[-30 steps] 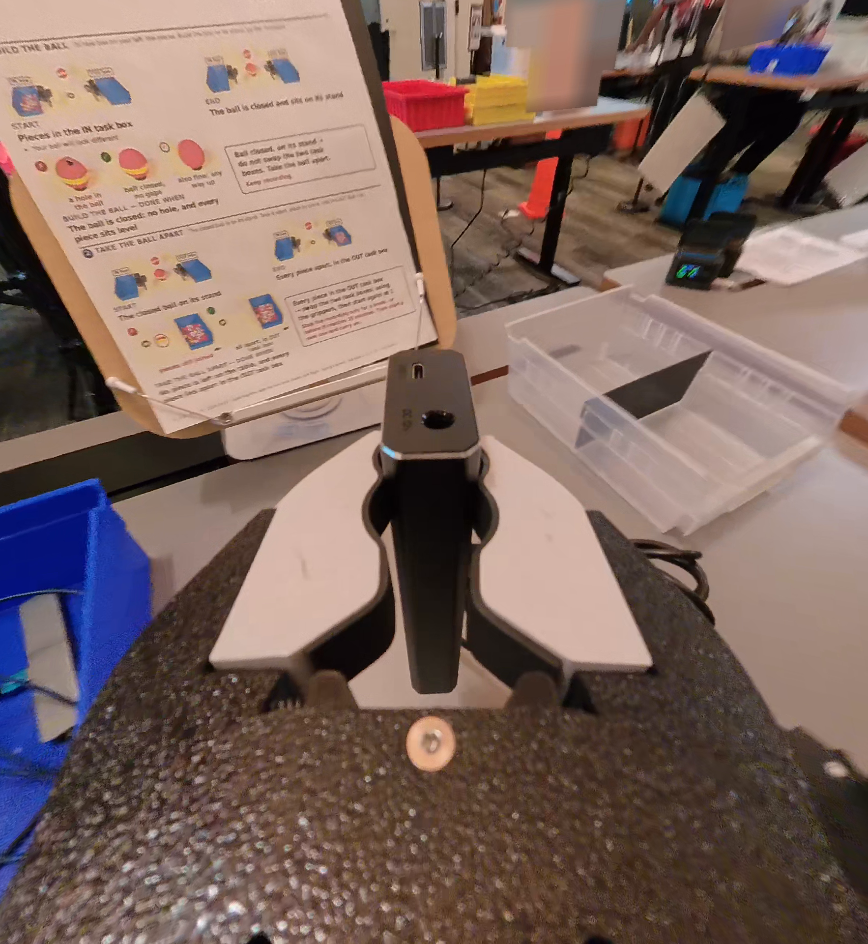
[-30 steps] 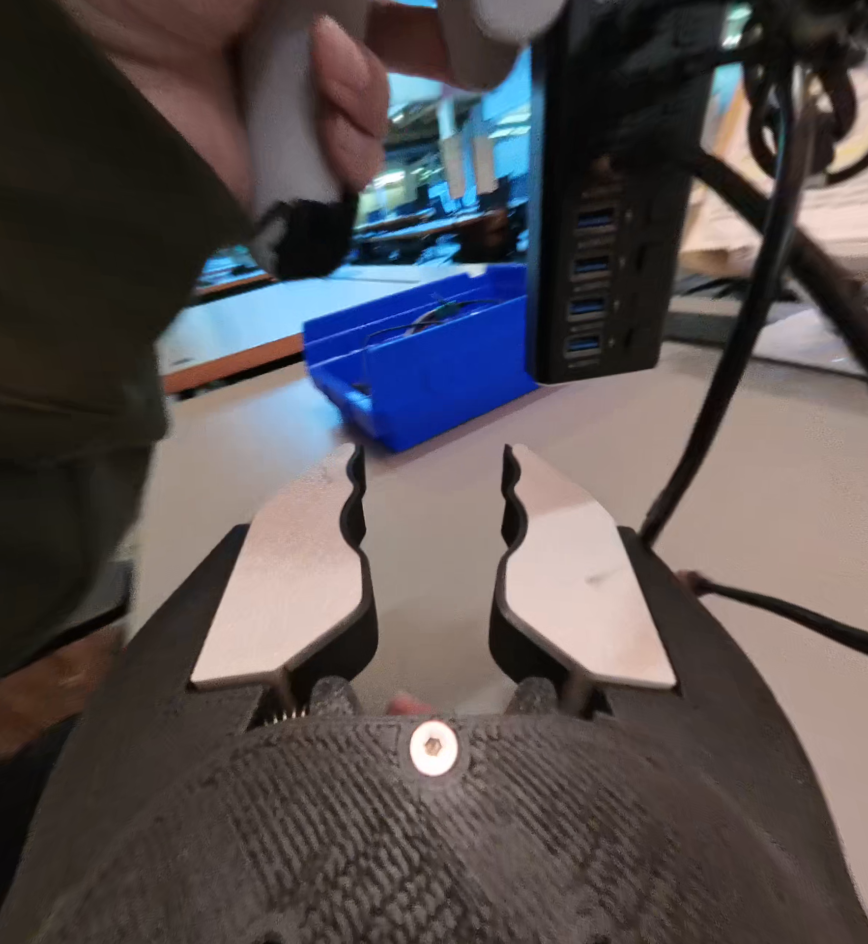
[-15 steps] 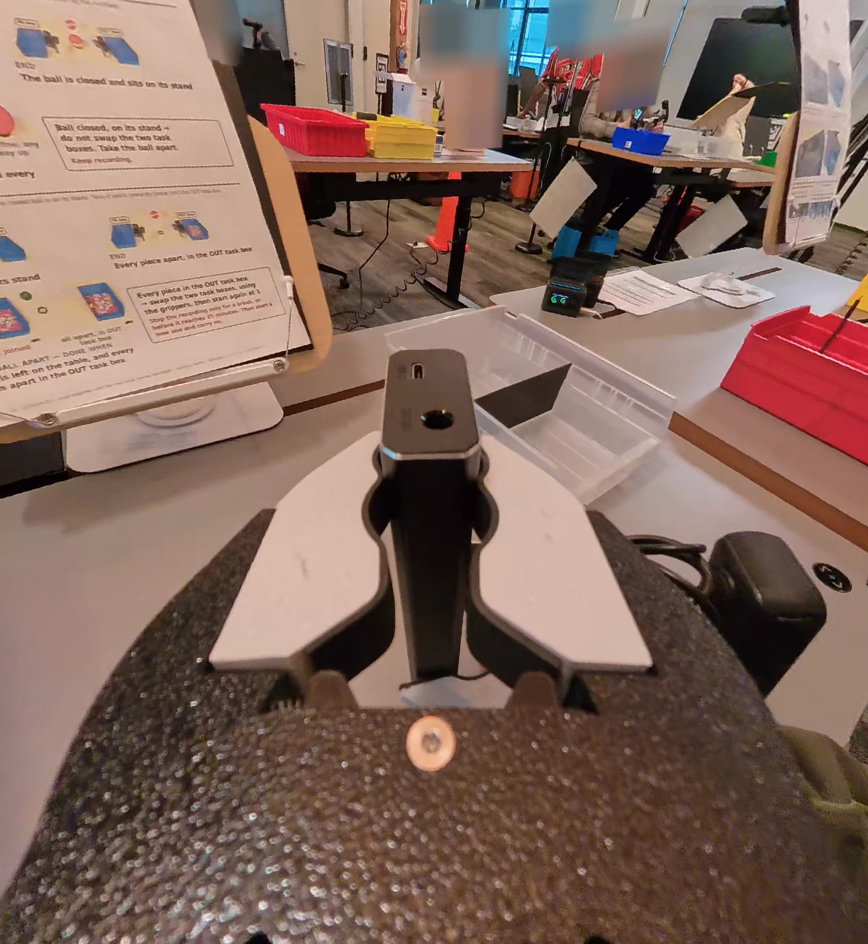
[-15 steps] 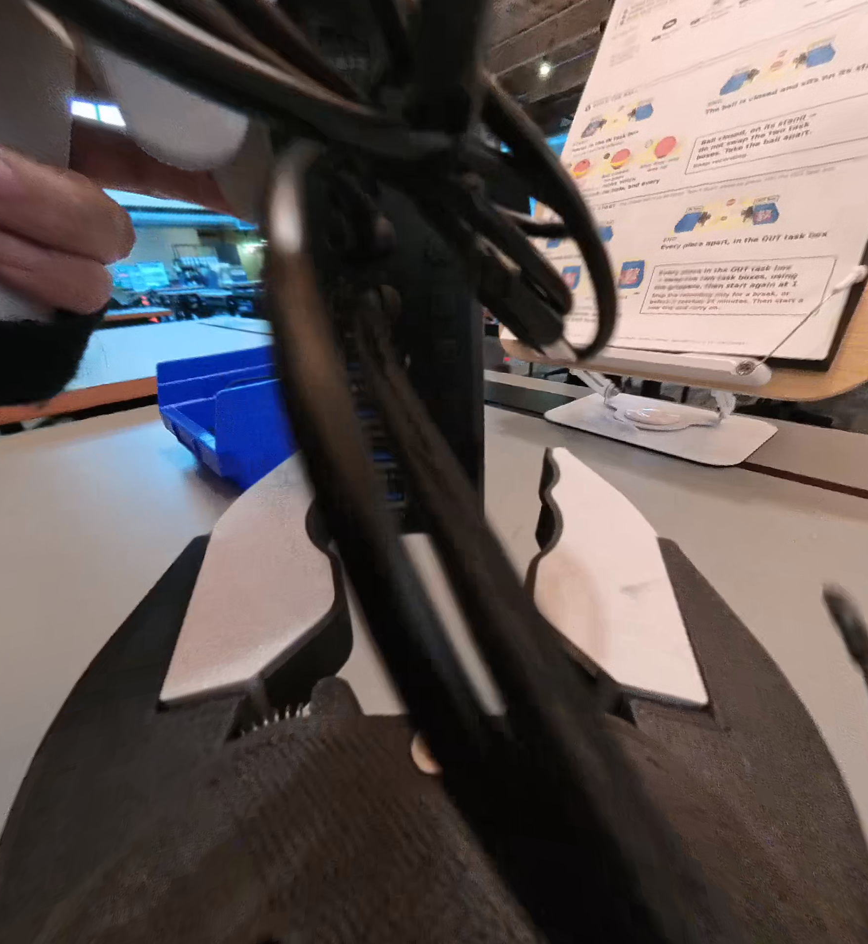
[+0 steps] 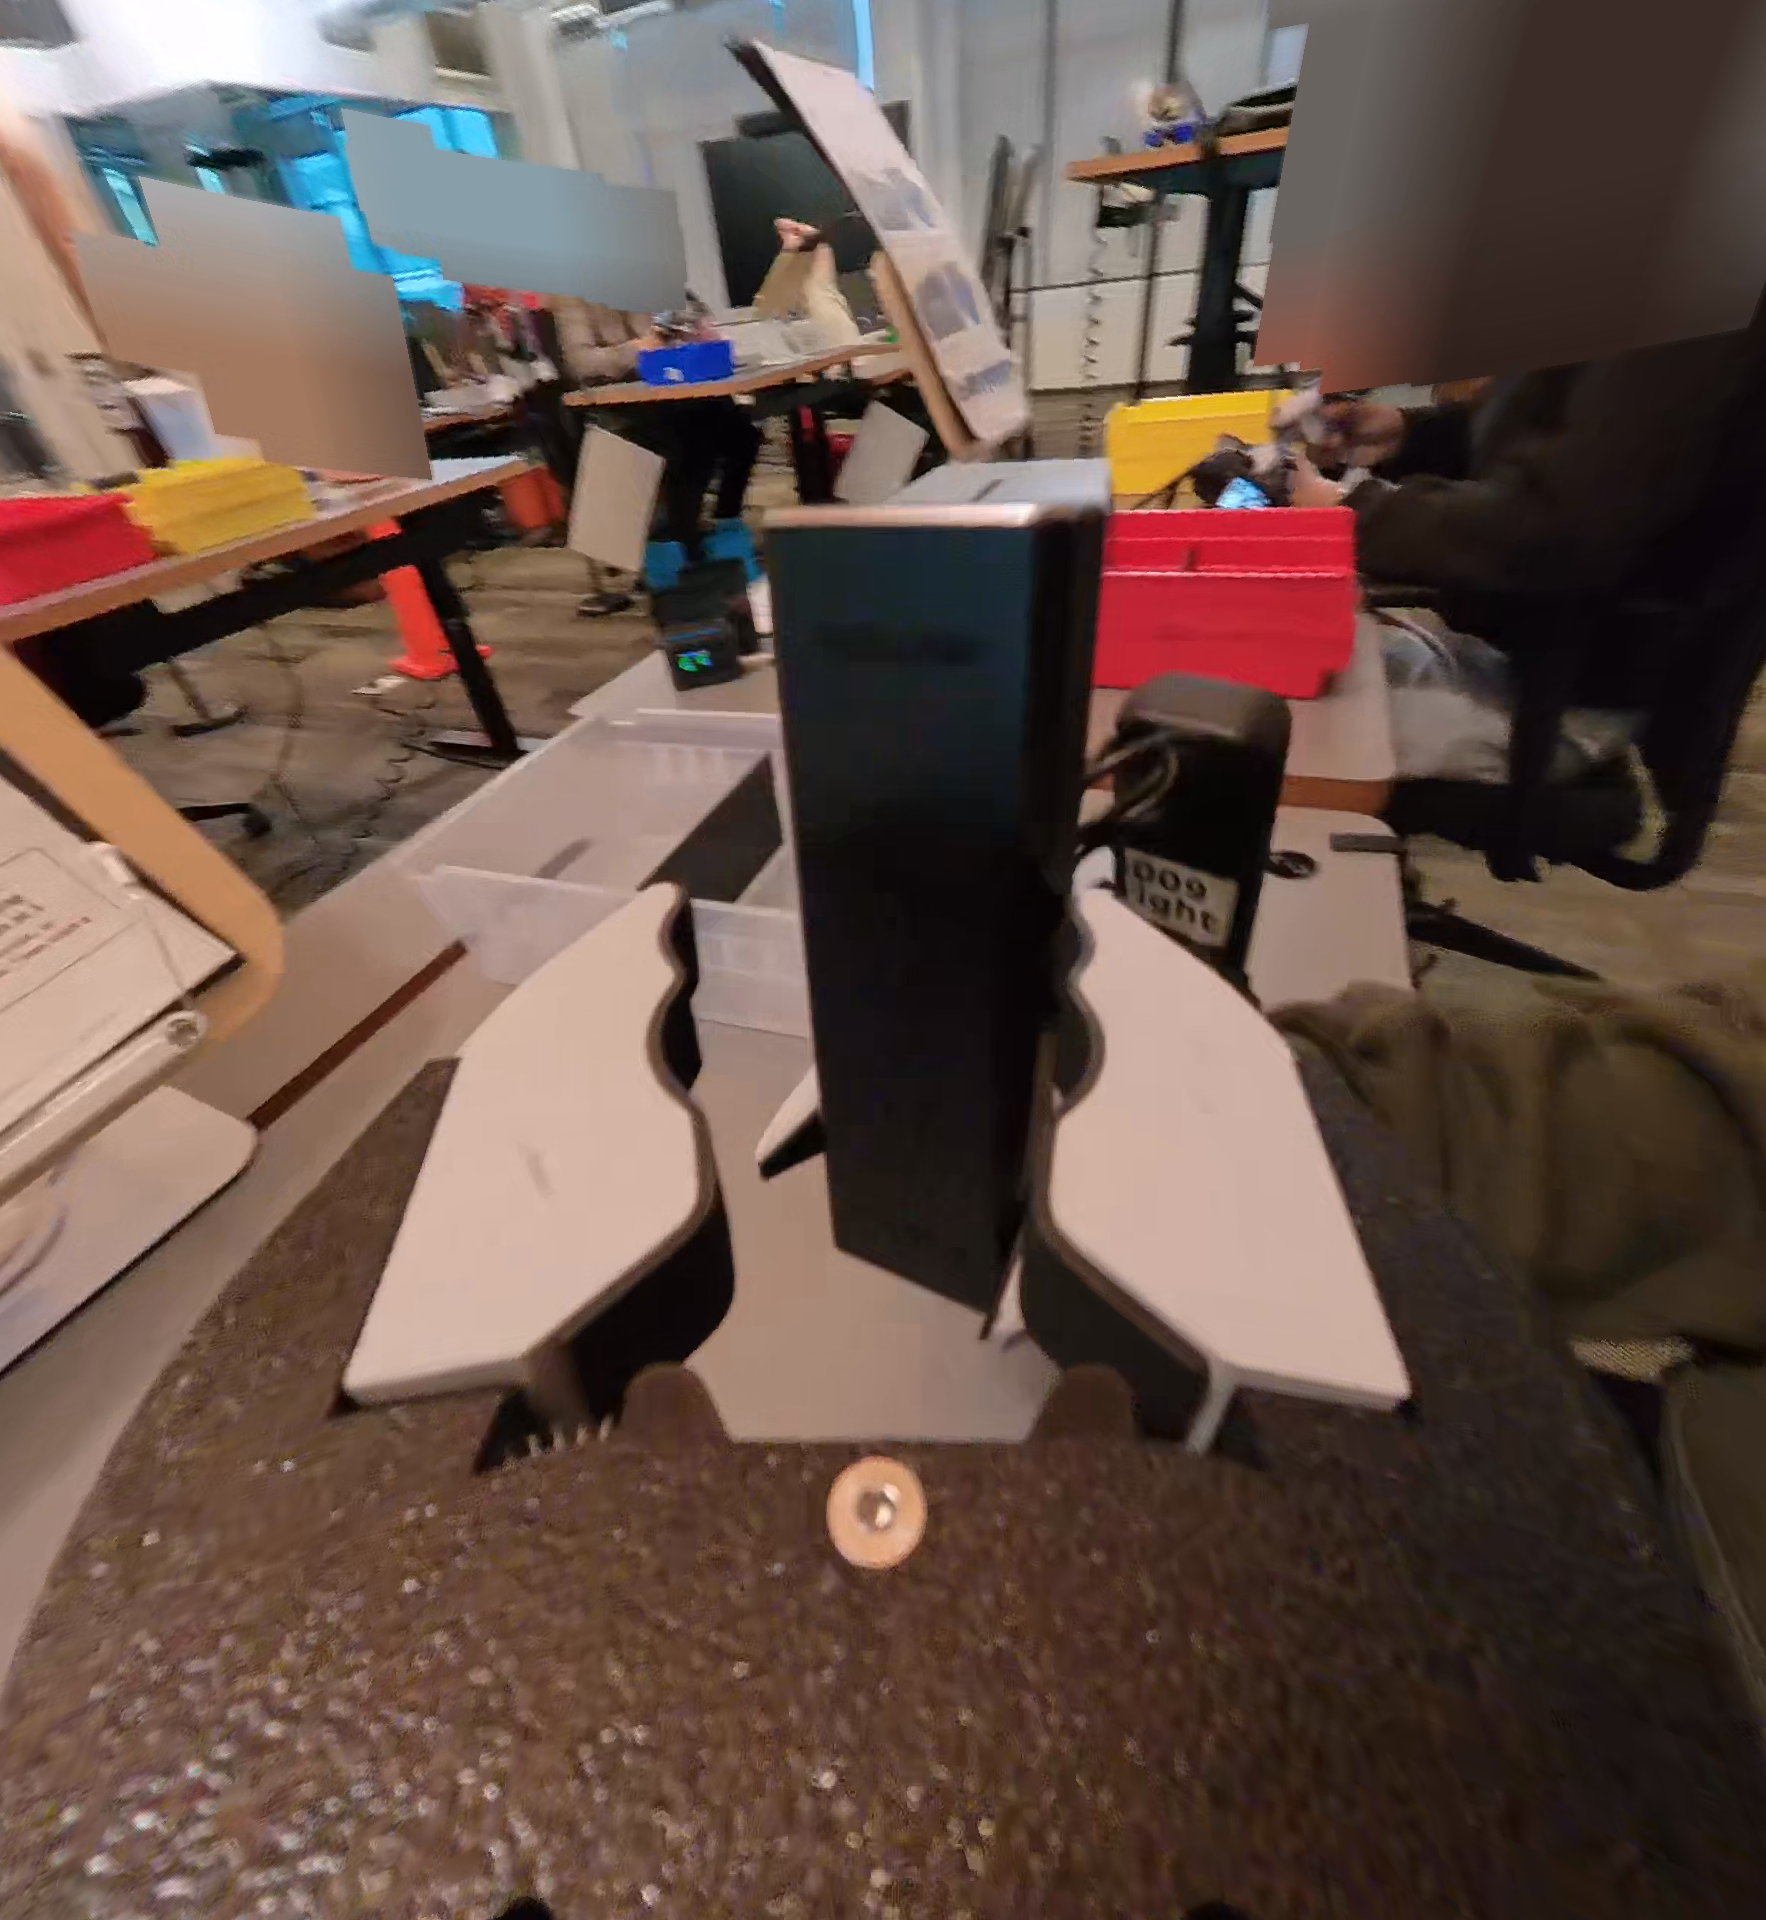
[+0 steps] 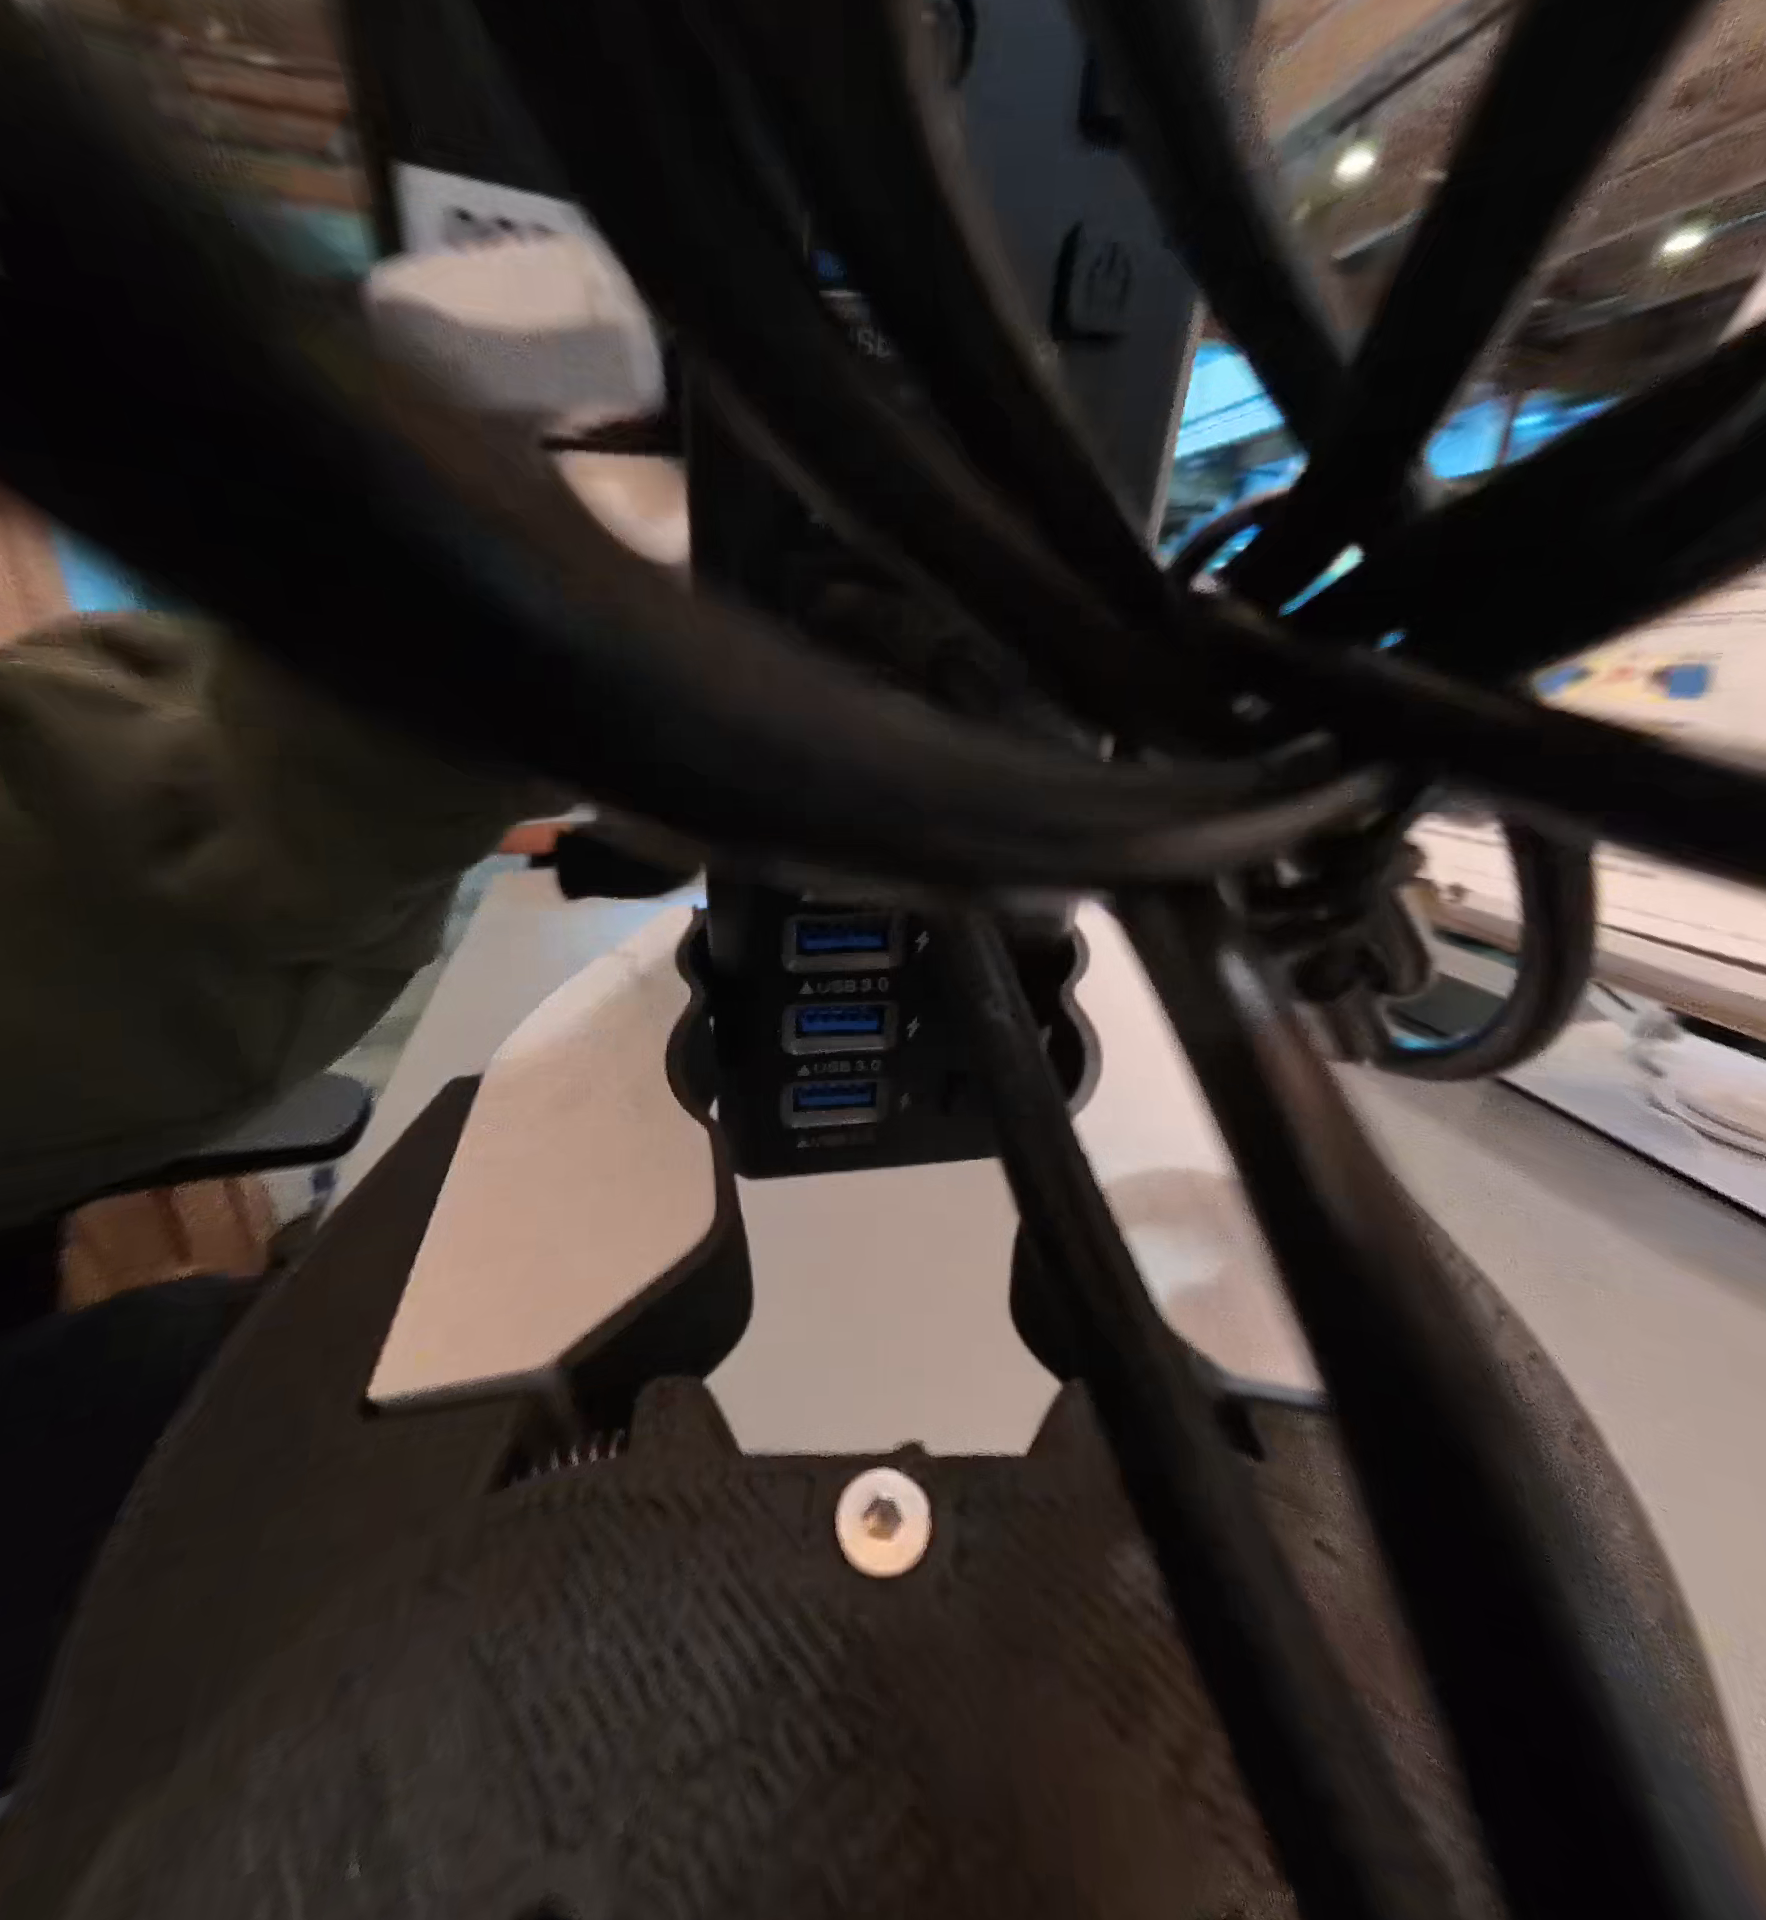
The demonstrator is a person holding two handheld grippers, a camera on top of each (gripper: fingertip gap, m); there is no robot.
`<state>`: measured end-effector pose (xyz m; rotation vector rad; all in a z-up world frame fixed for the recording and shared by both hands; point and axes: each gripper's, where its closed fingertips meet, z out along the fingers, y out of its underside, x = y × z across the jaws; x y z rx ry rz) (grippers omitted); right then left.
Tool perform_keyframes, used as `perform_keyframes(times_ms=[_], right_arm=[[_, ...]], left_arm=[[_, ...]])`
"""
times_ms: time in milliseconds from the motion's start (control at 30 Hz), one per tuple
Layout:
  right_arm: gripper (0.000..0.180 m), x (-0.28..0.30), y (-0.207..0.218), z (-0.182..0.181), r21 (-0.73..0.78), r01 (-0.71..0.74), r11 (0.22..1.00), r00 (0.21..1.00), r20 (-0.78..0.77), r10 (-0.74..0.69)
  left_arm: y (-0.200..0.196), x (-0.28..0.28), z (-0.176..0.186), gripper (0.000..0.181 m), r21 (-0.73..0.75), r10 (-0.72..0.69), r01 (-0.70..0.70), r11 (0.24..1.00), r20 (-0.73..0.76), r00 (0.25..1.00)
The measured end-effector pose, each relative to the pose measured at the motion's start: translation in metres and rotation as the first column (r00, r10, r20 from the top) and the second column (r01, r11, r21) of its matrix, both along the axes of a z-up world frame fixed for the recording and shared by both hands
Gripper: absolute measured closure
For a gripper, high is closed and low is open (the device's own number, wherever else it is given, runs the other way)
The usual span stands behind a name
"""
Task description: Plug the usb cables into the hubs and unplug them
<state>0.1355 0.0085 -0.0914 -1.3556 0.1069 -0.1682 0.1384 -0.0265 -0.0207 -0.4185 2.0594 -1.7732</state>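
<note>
A black USB hub (image 5: 920, 831) stands upright between the fingers of my left gripper (image 5: 879, 966), broad back face toward the camera. The left jaws are open: the left finger (image 5: 567, 1143) stands clear of the hub and the right one touches its edge. In the right wrist view my right gripper (image 6: 884, 997) is shut on the hub's lower end (image 6: 837, 1039), where three blue ports show. A bundle of black cables (image 6: 858, 790) hangs blurred across that view and hides most of the right finger. A white finger tip (image 5: 785, 1132) peeks from behind the hub.
A clear plastic bin (image 5: 588, 831) lies on the grey table (image 5: 79, 1403) behind the hub. An instruction sheet on a wooden stand (image 5: 48, 935) is at the left. A black block with a white sticker (image 5: 1201, 810) and an olive sleeve (image 5: 1585, 1143) are at the right, a red bin (image 5: 1222, 613) beyond. About 8 cm separates my left fingertips from my right.
My left gripper has opened from its grip on the hub, and the hub now shows its broad face. My right gripper has closed on the hub's lower end. Both views swung.
</note>
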Motion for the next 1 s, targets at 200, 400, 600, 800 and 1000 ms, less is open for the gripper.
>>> perform_keyframes(times_ms=[200, 400, 600, 800, 1000], right_arm=[[0.116, -0.017, 0.010, -0.009, -0.113, -0.086, 0.990, 0.996, 0.019, 0.088], [0.118, -0.024, 0.016, -0.021, -0.191, -0.133, 0.973, 0.990, 0.013, 0.138], [0.117, -0.024, 0.016, -0.031, -0.213, -0.163, 0.963, 0.987, -0.032, 0.160], [0.116, -0.027, 0.020, -0.042, -0.269, -0.185, 0.945, 0.983, -0.037, 0.182], [0.118, -0.029, 0.026, -0.057, -0.317, -0.190, 0.929, 0.981, -0.039, 0.187]], left_arm=[[-0.004, -0.020, -0.032, 0.111, 0.001, -0.204, 0.205, 0.979, -0.118, 0.972], [-0.009, -0.023, -0.058, 0.118, 0.015, -0.241, 0.244, 0.970, -0.109, 0.964], [-0.008, -0.019, -0.062, 0.119, -0.068, -0.229, 0.223, 0.972, -0.109, 0.967], [-0.004, -0.022, -0.066, 0.116, -0.096, -0.223, 0.213, 0.972, -0.105, 0.969], [0.005, -0.022, -0.081, 0.114, -0.053, -0.211, 0.207, 0.977, -0.102, 0.972]])
